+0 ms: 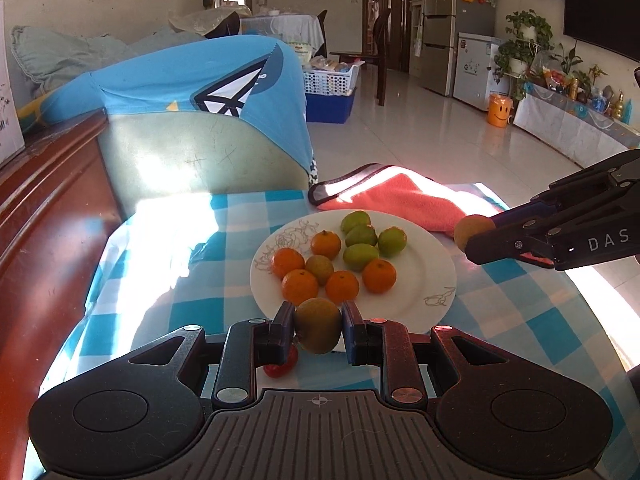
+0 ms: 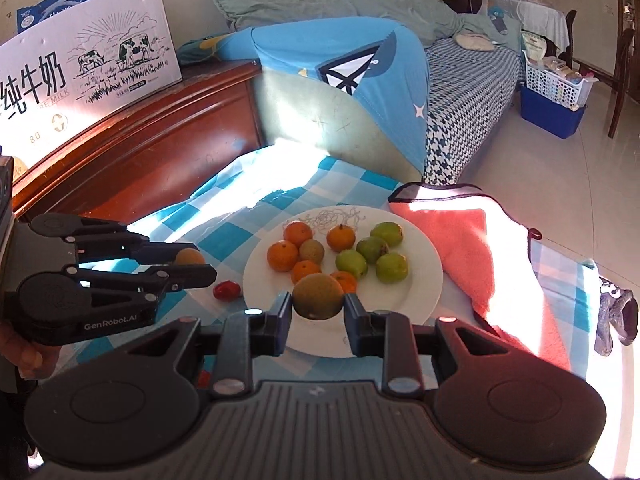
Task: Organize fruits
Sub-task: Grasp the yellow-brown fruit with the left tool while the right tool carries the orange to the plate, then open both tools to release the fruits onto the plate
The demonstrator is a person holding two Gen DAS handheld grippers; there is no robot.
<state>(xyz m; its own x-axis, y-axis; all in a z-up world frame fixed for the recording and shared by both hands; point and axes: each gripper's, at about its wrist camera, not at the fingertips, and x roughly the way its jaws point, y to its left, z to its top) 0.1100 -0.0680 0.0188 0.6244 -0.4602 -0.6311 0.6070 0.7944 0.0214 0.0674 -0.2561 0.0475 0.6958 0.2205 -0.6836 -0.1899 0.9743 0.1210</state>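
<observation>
A brownish round fruit (image 1: 318,325) sits clamped in the left hand-held gripper (image 1: 316,330), raised above the near rim of the white plate (image 1: 424,276). The right hand-held gripper (image 2: 318,311) pinches a second brownish fruit (image 2: 318,296) over the same plate, which holds oranges (image 1: 300,286) and green fruits (image 1: 360,257). A red tomato (image 2: 227,290) lies on the checked cloth (image 1: 200,280) beside the plate.
</observation>
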